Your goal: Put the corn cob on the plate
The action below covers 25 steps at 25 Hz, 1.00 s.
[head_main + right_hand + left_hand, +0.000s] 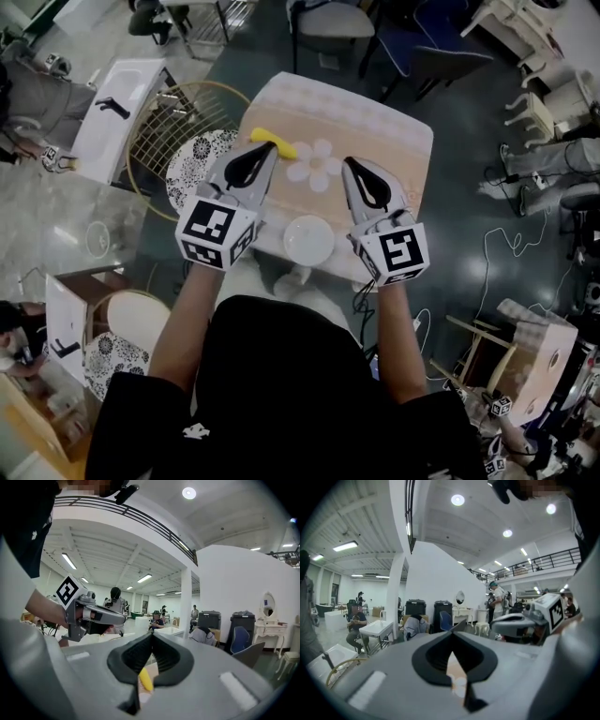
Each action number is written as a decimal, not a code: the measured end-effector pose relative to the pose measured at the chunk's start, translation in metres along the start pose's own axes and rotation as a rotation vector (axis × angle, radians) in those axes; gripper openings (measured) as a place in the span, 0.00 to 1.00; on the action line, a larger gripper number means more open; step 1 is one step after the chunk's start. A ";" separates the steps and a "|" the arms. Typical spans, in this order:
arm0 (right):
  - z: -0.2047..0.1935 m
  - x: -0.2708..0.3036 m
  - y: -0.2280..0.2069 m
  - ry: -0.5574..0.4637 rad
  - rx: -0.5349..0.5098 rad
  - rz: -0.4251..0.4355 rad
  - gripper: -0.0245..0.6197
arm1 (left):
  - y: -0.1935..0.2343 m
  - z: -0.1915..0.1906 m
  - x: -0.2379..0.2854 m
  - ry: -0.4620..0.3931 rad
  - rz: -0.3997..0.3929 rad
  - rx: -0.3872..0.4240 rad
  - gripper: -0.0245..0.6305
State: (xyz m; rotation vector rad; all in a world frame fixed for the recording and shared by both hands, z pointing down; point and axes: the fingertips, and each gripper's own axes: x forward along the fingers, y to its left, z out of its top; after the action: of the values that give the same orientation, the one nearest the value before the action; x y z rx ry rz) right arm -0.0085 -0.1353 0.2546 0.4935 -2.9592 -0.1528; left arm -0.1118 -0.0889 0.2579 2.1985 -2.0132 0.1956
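Landmark: the white plate (308,240), at the near edge of the table's beige flowered cloth (380,131).

- The corn cob (275,143) lies on the cloth beyond the plate and to its left, well apart from it. Nothing is on the plate.
- Your left gripper (270,152) runs along the plate's left side, and its tips reach past the plate to the cob. From the head view the tips overlap the cob's near end. You cannot tell from here whether they touch it.
- The left jaws are pressed together with nothing between them. Through the slot behind the tips, only cloth and a white printed flower show.
- Your right gripper (349,167) runs along the plate's right side, with its tips beyond the plate's far rim and over the flower print.
- The right jaws are also together and empty. The cob shows as a yellow sliver through their slot, lying farther off on the cloth and not gripped.
- Both marker cubes sit level with the plate's near side, one on each flank.
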 end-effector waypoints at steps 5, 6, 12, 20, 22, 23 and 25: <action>0.000 0.007 0.001 0.028 -0.016 -0.009 0.04 | 0.008 -0.008 0.003 0.044 -0.041 0.047 0.05; -0.001 0.010 0.000 0.033 -0.014 -0.017 0.04 | 0.013 -0.011 0.005 0.052 -0.052 0.049 0.05; -0.008 0.035 0.003 0.067 0.006 -0.072 0.04 | 0.042 -0.023 0.014 0.088 -0.126 0.062 0.05; -0.026 0.082 0.005 0.133 0.044 -0.128 0.04 | 0.089 -0.046 0.037 0.173 -0.246 0.119 0.05; -0.034 0.096 0.003 0.151 0.045 -0.136 0.04 | 0.101 -0.057 0.045 0.201 -0.276 0.140 0.05; -0.038 0.101 0.002 0.160 0.043 -0.138 0.04 | 0.105 -0.062 0.048 0.213 -0.291 0.150 0.05; -0.046 0.109 0.000 0.179 0.041 -0.141 0.04 | 0.110 -0.070 0.056 0.231 -0.317 0.159 0.05</action>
State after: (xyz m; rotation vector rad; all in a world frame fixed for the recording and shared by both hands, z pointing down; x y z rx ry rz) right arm -0.1036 -0.1750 0.3130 0.6836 -2.7577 -0.0591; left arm -0.2155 -0.1389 0.3407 2.4219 -1.5544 0.5567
